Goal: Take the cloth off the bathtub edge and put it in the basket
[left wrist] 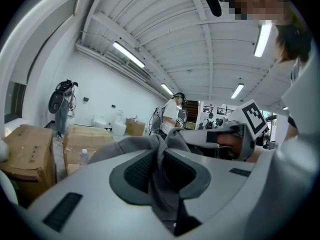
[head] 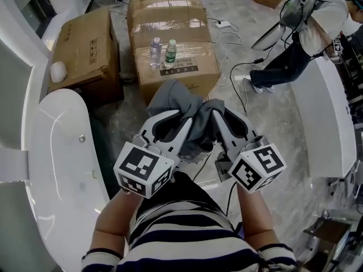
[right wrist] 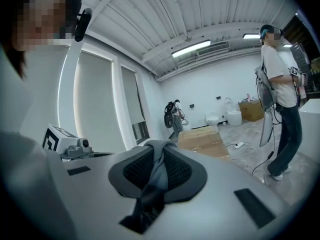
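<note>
A grey cloth (head: pixel 190 109) hangs bunched between my two grippers, held in the air in front of the person's striped shirt. My left gripper (head: pixel 177 122) is shut on the cloth's left part; in the left gripper view the grey cloth (left wrist: pixel 161 176) is pinched between the dark pads (left wrist: pixel 137 171). My right gripper (head: pixel 217 119) is shut on the right part, with a fold of the cloth (right wrist: pixel 151 179) squeezed between its pads (right wrist: pixel 177 170). The two grippers stand close side by side. The white bathtub (head: pixel 54 152) lies at the left, apart from both. No basket shows in any view.
A big cardboard box (head: pixel 170 21) stands straight ahead with two plastic bottles (head: pixel 156 51) on it. Another box (head: pixel 85 52) lies beside the tub's far end. Cables (head: pixel 238 75) trail over the floor. A person (head: pixel 300 35) stands at the far right by a white fixture (head: pixel 329 118).
</note>
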The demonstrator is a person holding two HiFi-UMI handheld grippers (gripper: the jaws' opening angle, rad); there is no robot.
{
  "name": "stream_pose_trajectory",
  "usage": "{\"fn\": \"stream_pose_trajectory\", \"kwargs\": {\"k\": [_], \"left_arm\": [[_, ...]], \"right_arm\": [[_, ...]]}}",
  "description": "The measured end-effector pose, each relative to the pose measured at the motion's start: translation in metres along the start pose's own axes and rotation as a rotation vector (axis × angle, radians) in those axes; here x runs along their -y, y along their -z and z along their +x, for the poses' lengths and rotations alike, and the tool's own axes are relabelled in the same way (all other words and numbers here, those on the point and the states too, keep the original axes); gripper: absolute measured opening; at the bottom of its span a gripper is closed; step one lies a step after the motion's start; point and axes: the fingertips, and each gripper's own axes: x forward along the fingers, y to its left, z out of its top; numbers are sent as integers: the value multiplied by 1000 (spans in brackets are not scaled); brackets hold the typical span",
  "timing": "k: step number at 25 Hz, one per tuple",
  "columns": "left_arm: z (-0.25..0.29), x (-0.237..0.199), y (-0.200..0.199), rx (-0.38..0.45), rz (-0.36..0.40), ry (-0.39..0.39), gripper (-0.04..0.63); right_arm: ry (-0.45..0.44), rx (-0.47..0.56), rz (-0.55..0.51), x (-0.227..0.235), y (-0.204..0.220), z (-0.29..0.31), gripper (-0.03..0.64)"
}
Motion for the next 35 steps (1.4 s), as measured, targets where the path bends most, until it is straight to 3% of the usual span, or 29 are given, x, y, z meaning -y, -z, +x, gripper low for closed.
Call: {"fn": "stream_pose_trajectory", "kwargs": {"k": [10,35], "left_arm": [[35,-18,55,-139,-28,61,78],[104,-55,240,-482,-144,-22,78]], "right_arm": [[115,-101,85,39,56,8,64],[120,-493,196,139,237,39,64]]}}
